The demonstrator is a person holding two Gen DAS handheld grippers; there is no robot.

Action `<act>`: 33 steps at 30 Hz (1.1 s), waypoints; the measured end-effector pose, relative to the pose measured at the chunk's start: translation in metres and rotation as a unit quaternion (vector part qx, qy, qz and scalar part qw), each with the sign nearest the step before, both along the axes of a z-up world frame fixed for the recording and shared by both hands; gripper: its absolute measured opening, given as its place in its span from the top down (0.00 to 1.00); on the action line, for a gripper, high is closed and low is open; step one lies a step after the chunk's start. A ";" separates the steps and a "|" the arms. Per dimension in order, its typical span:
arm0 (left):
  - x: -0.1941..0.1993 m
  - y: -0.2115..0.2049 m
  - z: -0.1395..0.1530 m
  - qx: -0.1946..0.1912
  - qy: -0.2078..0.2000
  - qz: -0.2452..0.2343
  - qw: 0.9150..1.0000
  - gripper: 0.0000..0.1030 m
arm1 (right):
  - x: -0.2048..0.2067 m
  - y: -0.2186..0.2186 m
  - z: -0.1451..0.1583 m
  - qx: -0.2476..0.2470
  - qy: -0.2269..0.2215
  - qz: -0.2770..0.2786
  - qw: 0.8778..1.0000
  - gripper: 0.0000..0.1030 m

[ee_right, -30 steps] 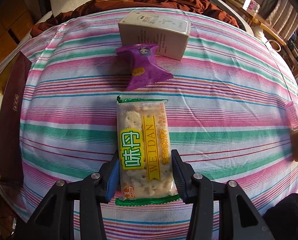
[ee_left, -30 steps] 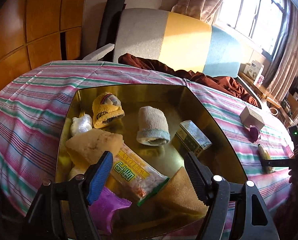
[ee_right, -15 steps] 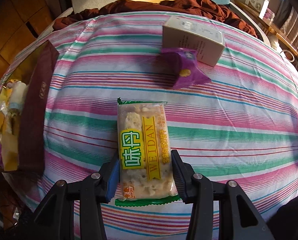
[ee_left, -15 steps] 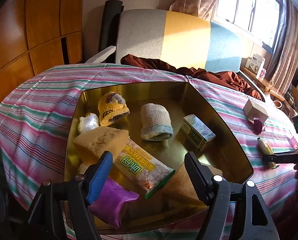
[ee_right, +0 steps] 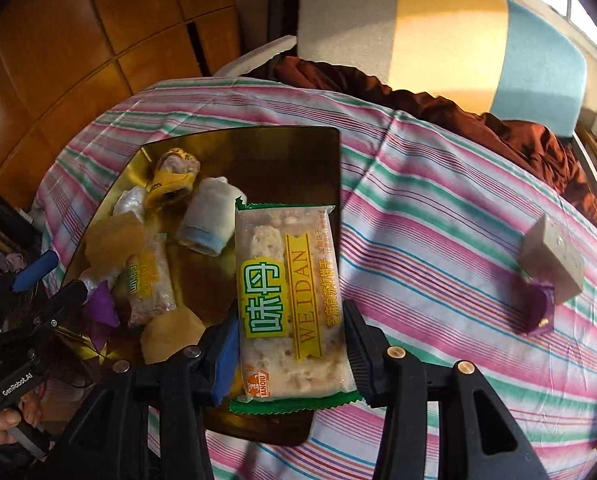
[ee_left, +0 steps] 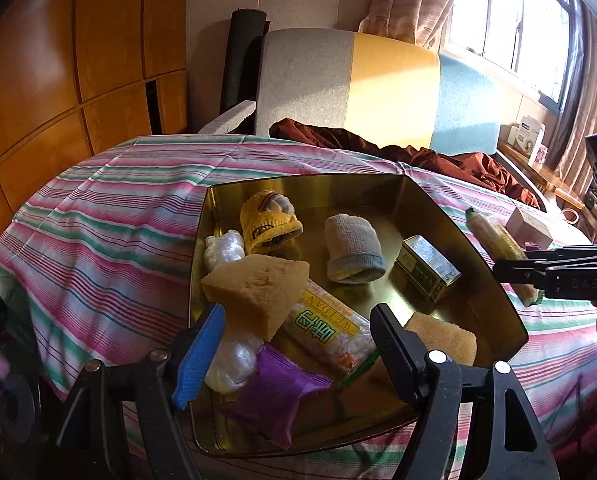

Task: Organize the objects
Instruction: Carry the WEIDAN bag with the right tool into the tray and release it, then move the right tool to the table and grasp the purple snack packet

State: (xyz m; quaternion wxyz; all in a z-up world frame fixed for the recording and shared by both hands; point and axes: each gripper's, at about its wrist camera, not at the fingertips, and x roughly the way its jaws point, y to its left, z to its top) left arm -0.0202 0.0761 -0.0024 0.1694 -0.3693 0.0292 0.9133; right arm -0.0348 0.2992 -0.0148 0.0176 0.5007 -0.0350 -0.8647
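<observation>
Gold-coloured metal tray (ee_left: 438, 216) resting on the striped bedcover (ee_left: 110, 240). Left to right inside it: a white plastic bundle (ee_left: 223, 249), a yellow knitted item (ee_left: 267, 225), a sponge wedge (ee_left: 258, 288), a purple packet (ee_left: 276, 394), a Weidan cracker packet (ee_left: 330, 338), a grey rolled sock (ee_left: 352, 250) and a small green box (ee_left: 428, 268). Left gripper (ee_left: 294, 344), fingers spread and grasping nothing, hovers at the tray's near edge. Right gripper (ee_right: 290, 344), clenched on a second cracker packet (ee_right: 288, 300), holds it above the tray's right side. Farther right on the bedcover: a pale carton (ee_right: 554, 260) touching another purple packet (ee_right: 538, 312).
</observation>
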 end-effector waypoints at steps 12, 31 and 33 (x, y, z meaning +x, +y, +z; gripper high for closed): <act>-0.004 -0.013 -0.006 0.005 -0.010 0.015 1.000 0.27 | -0.041 -0.026 -0.025 0.004 -0.026 0.003 1.000 0.49; -0.002 0.014 0.002 -0.011 -0.003 -0.012 1.000 0.24 | 0.034 0.071 0.018 -0.010 0.034 -0.090 0.995 0.33; -0.003 0.021 0.003 -0.011 -0.003 -0.019 1.000 0.24 | 0.041 0.092 0.014 -0.006 0.026 -0.117 0.993 0.32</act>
